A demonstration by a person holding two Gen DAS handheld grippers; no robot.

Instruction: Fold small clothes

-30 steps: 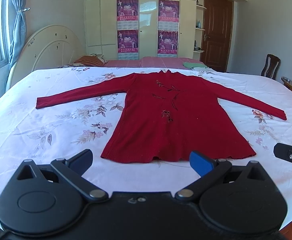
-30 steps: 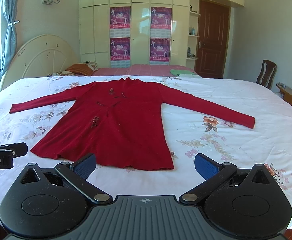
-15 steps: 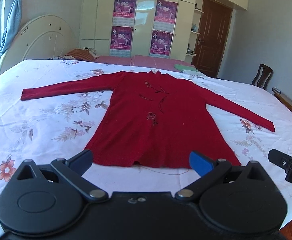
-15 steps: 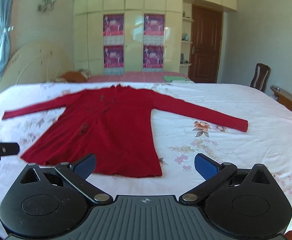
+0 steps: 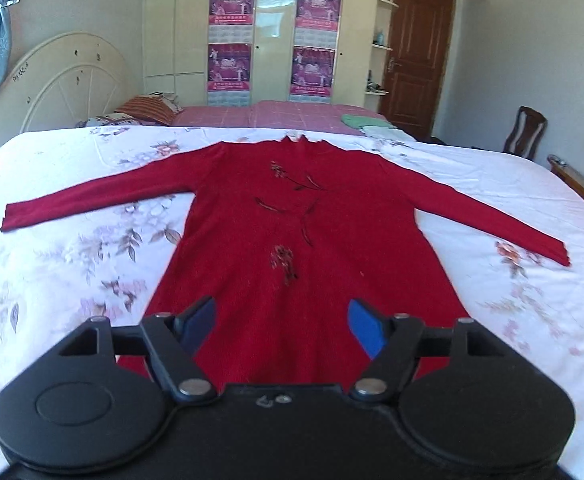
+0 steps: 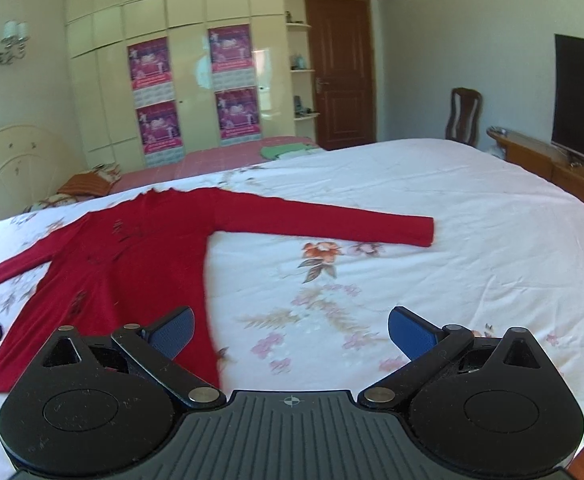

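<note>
A red long-sleeved top [image 5: 300, 240] lies flat on the bed [image 5: 51, 264], collar far, hem toward both grippers, its length running straight away from them. The left gripper [image 5: 279, 326] hangs over the hem's middle, fingers closing on nothing, apparently not touching cloth yet. The right gripper [image 6: 289, 330], fingers spread and empty, sits off the hem's right corner, over bare sheet.

Left tongs [image 5: 281, 326] narrower, over sweater [image 5: 292, 240]
</note>
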